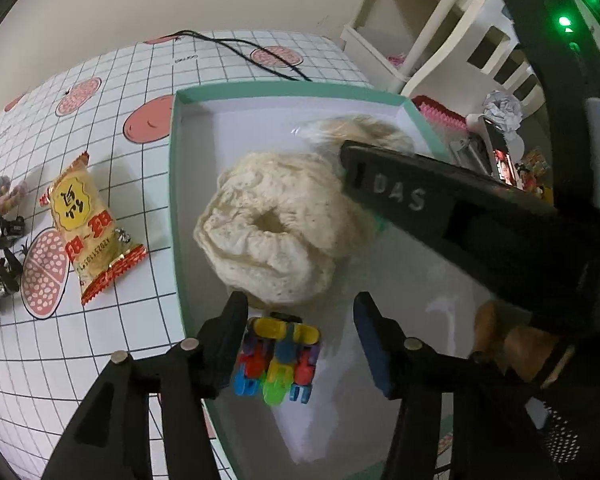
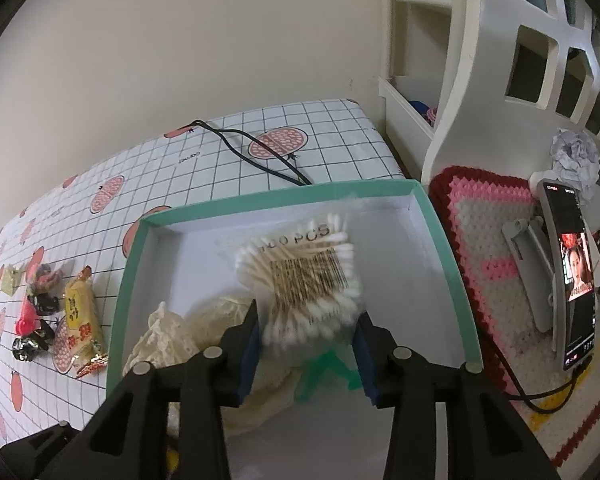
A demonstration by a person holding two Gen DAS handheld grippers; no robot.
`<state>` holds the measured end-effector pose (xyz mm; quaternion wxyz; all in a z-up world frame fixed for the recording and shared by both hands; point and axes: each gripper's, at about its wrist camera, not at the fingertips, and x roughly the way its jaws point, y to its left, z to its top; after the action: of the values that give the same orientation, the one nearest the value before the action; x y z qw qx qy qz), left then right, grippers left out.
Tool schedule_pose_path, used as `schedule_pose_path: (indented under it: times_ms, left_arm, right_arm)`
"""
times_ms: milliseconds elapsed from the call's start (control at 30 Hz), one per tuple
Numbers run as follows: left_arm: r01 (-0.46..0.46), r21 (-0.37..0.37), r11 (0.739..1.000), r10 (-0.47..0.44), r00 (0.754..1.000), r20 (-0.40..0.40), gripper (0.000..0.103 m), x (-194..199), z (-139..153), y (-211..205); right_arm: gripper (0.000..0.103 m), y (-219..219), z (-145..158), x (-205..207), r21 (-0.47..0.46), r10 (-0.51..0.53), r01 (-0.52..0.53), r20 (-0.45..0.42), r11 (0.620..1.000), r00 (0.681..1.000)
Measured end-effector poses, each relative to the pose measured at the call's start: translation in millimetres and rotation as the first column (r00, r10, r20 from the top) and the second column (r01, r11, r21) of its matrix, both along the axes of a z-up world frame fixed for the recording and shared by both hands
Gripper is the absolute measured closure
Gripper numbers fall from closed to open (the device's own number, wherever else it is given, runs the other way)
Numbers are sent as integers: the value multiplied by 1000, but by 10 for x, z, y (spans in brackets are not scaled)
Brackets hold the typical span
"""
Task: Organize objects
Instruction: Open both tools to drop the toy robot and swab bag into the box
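- Here, the table (image 2: 228,152) with its white grid cloth printed with red fruit takes up most of both views; a black cable (image 2: 256,156) trails across its far edge.
- A shallow box (image 1: 175,208) with teal walls and a white floor sits at the table's right edge, its far right corner near a pink and red crocheted mat (image 2: 488,240).
- Inside the box, a cream knitted piece (image 1: 272,228) with a hole in its middle lies toward the left wall.
- A clear bag of cotton swabs (image 2: 304,276) lies on the box floor beyond the knitted piece, blurred in the right wrist view.
- The right gripper (image 2: 306,344) stands with its jaws apart either side of the bag's near end; the pads do not seem to press on it.
- The left gripper (image 1: 300,332) is also parted over the box's near left corner, gripping nothing.
- A bundle of coloured clips (image 1: 278,360) lies on the box floor between the left fingers, free of the right pad.
- A yellow snack packet (image 1: 90,228) lies on the cloth just left of the box.
- Small wrapped sweets (image 2: 36,320) cluster further toward the table's left edge.
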<state>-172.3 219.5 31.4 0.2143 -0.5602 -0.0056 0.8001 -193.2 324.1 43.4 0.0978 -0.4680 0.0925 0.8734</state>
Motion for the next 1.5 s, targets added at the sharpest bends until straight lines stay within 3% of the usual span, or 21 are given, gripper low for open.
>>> schedule_pose_path:
  times_ms: [233, 667, 733, 800, 1000, 1067, 1267, 1433, 1500]
  left_arm:
    - [10, 16, 1000, -10, 1000, 2, 43, -92, 135, -55]
    - [-5, 73, 997, 9, 998, -56, 43, -111, 508, -340]
    - [-35, 62, 997, 39, 997, -72, 40, -127, 547, -435]
    - [-67, 38, 997, 70, 994, -82, 31, -169, 539, -520]
    - [-165, -3, 986, 165, 984, -71, 31, -283, 447, -758]
    - [-197, -14, 980, 195, 978, -73, 23, -306, 422, -822]
    - [-271, -42, 962, 268, 961, -75, 9, -331, 345, -955]
    - [-309, -57, 949, 303, 948, -101, 1, -342, 358, -1018]
    - [-320, -59, 946, 312, 943, -115, 0, -344, 370, -1040]
  right_arm:
    - [42, -26, 34, -12, 5, 8, -8, -3, 1000, 1000]
    - [42, -135, 415, 24, 54, 39, -36, -55, 998, 998]
    - [42, -138, 422, 23, 51, 37, -34, -50, 998, 998]
    - [42, -152, 409, 17, 50, 41, -38, -44, 998, 998]
    - [42, -239, 362, -2, 54, 69, -67, -27, 996, 997]
    - [42, -264, 347, -1, 56, 77, -75, -21, 996, 997]
    - [27, -301, 321, -2, 53, 86, -85, -19, 995, 996]
    - [4, -369, 307, -7, 53, 109, -108, -21, 993, 994]
    - [0, -389, 307, -9, 57, 115, -113, -23, 992, 993]
